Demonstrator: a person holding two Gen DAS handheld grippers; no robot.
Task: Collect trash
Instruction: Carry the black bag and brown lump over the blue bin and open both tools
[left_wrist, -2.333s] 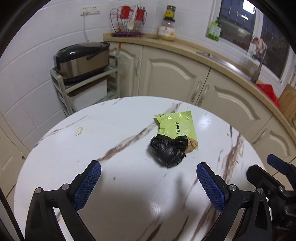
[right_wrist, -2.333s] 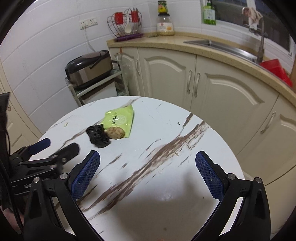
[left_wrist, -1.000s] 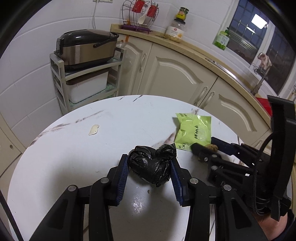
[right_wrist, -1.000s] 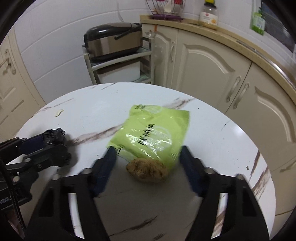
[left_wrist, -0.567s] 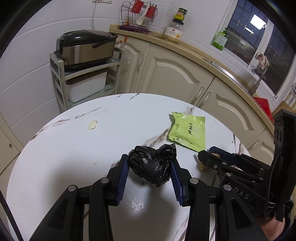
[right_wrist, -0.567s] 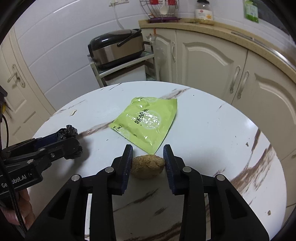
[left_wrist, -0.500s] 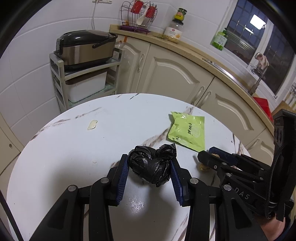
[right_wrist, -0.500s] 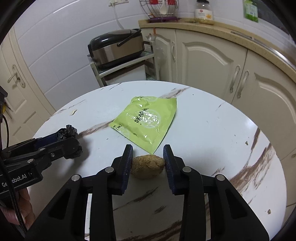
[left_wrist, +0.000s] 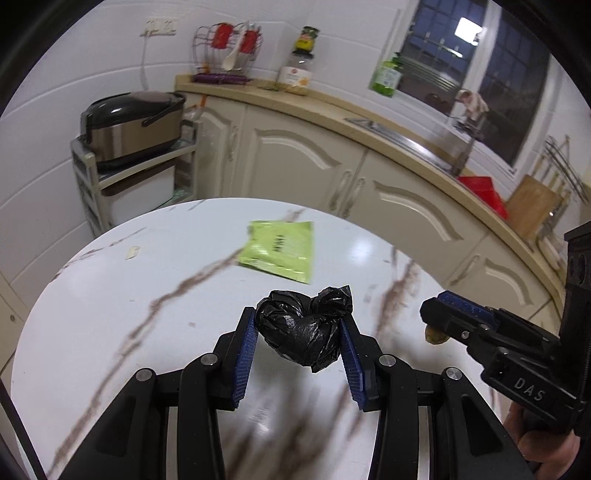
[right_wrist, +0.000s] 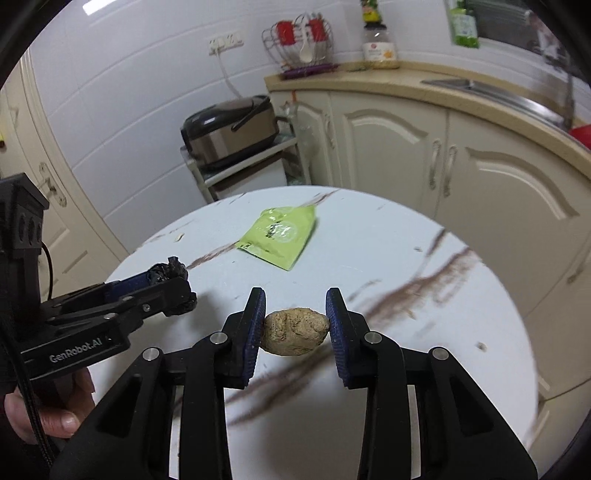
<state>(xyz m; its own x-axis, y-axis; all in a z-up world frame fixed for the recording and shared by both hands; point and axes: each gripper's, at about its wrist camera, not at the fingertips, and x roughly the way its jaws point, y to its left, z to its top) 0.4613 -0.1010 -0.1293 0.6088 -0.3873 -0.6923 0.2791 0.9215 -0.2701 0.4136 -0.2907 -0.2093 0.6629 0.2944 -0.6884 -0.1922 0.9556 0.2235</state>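
Observation:
My left gripper (left_wrist: 297, 332) is shut on a crumpled black plastic bag (left_wrist: 304, 332) and holds it lifted above the round marble table (left_wrist: 110, 295). In the right wrist view my right gripper (right_wrist: 295, 328) is shut on a brown lumpy piece of ginger (right_wrist: 296, 331), also raised off the table. A green snack packet (left_wrist: 279, 250) (right_wrist: 279, 236) lies flat on the table beyond both grippers. The right gripper (left_wrist: 439, 325) shows at the right of the left wrist view, and the left gripper (right_wrist: 166, 282) with the bag at the left of the right wrist view.
A small pale scrap (left_wrist: 132, 252) lies near the table's far left edge. Behind the table stand cream cabinets (left_wrist: 295, 166), a rice cooker (left_wrist: 133, 122) on a shelf rack, a utensil rack (left_wrist: 225, 55), a jar and a sink counter. A hand (right_wrist: 44, 413) grips the left tool.
Both grippers have lifted up and back from the table with their loads. The right jaws closed on the ginger about a second ago. The green packet now lies farther away.

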